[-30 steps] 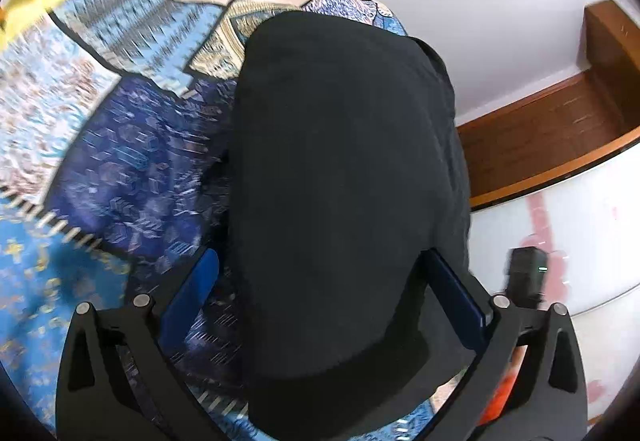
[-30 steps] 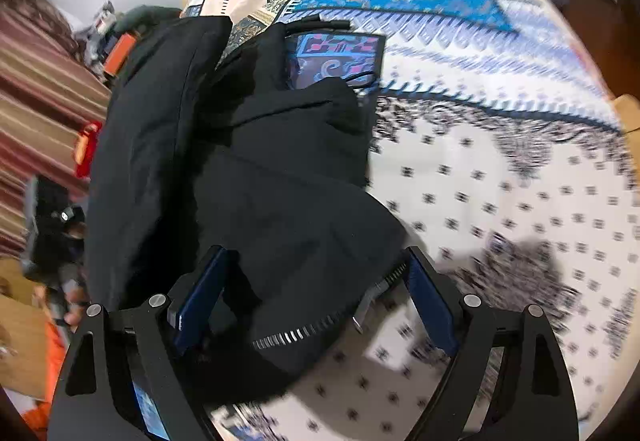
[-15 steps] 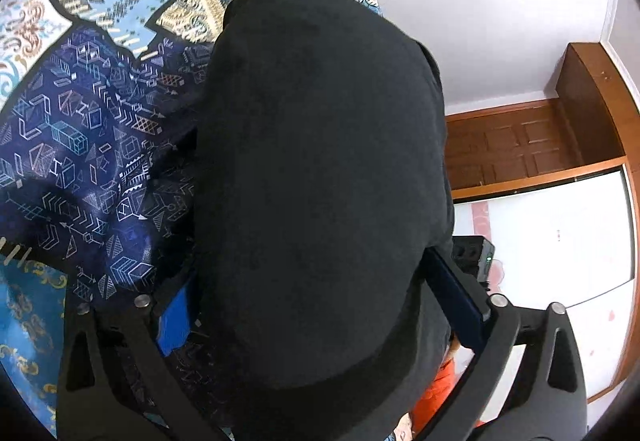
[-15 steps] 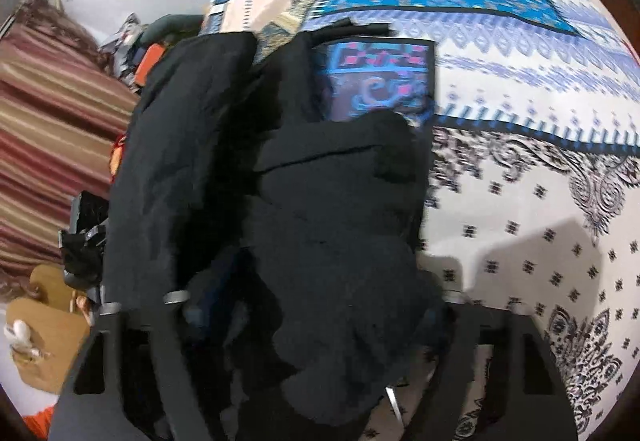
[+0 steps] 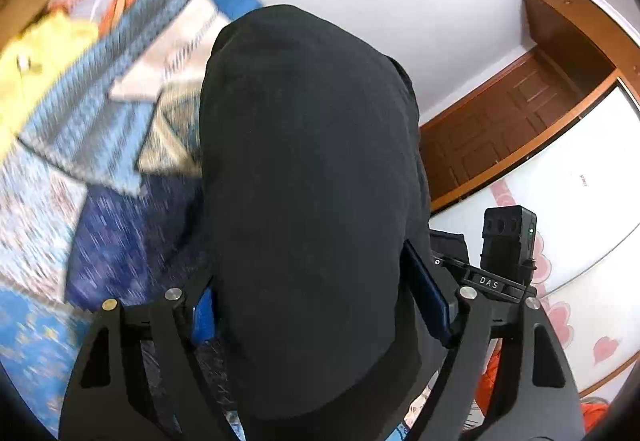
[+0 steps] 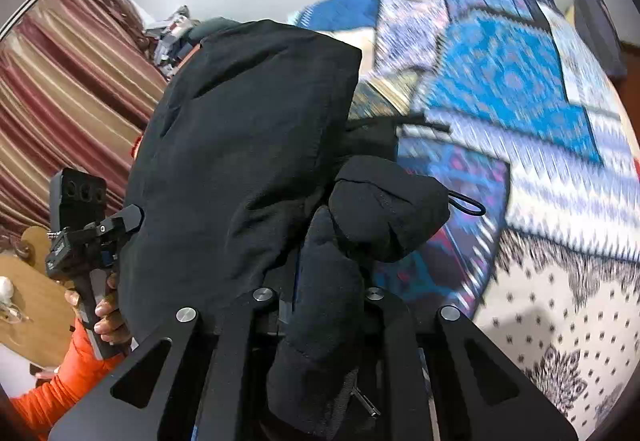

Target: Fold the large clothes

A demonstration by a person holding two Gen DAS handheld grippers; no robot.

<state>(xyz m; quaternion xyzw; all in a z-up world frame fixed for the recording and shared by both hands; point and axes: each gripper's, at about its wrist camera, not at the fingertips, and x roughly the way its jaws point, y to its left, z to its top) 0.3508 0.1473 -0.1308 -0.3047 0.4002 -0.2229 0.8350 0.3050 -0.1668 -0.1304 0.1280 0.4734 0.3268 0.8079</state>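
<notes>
A bulky black jacket (image 5: 308, 177) fills the left wrist view and hangs lifted above the patterned bedspread (image 5: 100, 145). My left gripper (image 5: 320, 305) is shut on a thick fold of it, blue pads pressed into the cloth on both sides. In the right wrist view the same jacket (image 6: 240, 161) hangs up off the bed. My right gripper (image 6: 324, 301) is shut tight on a bunched padded part of it with a zipper edge. The left gripper (image 6: 100, 237) shows at the far left of that view, held by a hand in an orange sleeve.
The bed carries a blue, white and black patchwork spread (image 6: 540, 201). A striped curtain (image 6: 60, 89) hangs on the left in the right wrist view. A wooden door frame (image 5: 520, 113) and white wall are behind. Yellow cloth (image 5: 40, 53) lies at the bed's far end.
Both grippers have closed on the jacket and lifted it off the bed. The right jaws went from wide open around the cloth to pinched tight. The background blurs with the motion.
</notes>
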